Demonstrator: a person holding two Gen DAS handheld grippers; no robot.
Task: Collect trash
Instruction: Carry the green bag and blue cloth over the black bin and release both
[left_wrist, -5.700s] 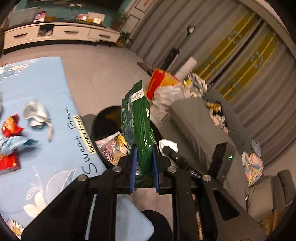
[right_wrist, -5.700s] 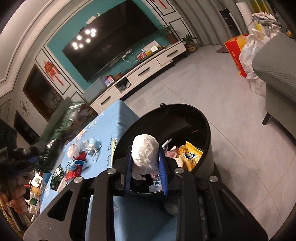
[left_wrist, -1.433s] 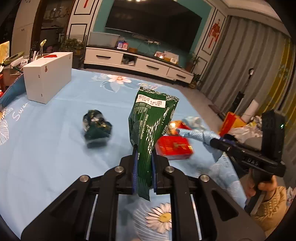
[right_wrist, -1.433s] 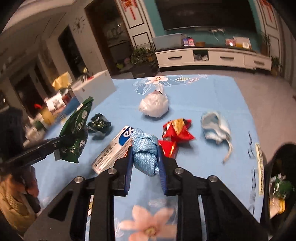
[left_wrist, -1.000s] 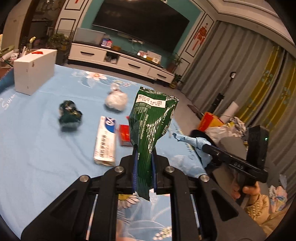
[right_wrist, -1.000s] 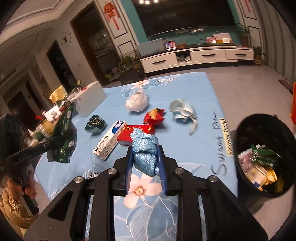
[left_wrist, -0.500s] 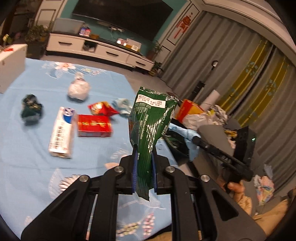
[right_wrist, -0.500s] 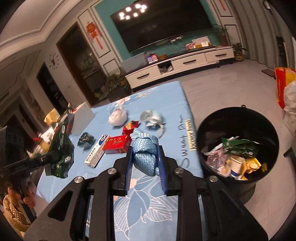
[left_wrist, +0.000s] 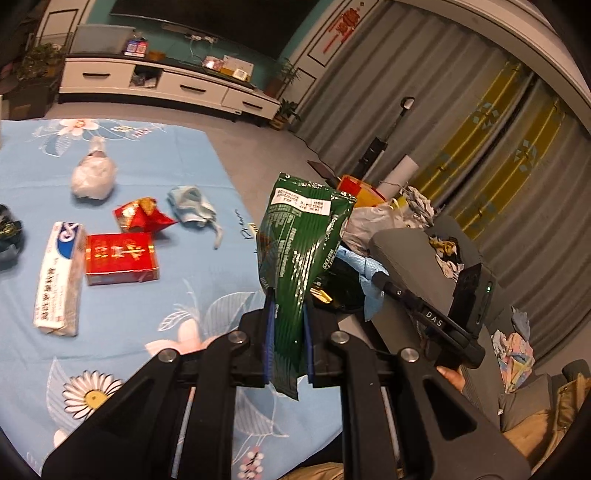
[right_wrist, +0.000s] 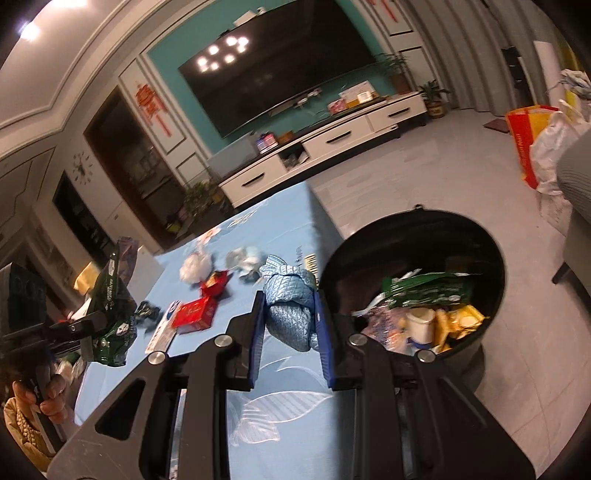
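Left claw grips 1 green packet; right claw grips 1 blue wad (1 black bin beside).

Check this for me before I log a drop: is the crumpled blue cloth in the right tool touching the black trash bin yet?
Apart. The right wrist view shows the blue cloth clamped between the right tool pads, left of the bin's rim.

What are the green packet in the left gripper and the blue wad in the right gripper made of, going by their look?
Green packet: probably thin plastic or foil-lined film, glossy; it shows sharp creases, bright highlights and a printed label. Blue wad: soft, matte, with a quilted diamond pattern, bunched in rounded folds; it looks like embossed paper or nonwoven cloth, which one I cannot tell.
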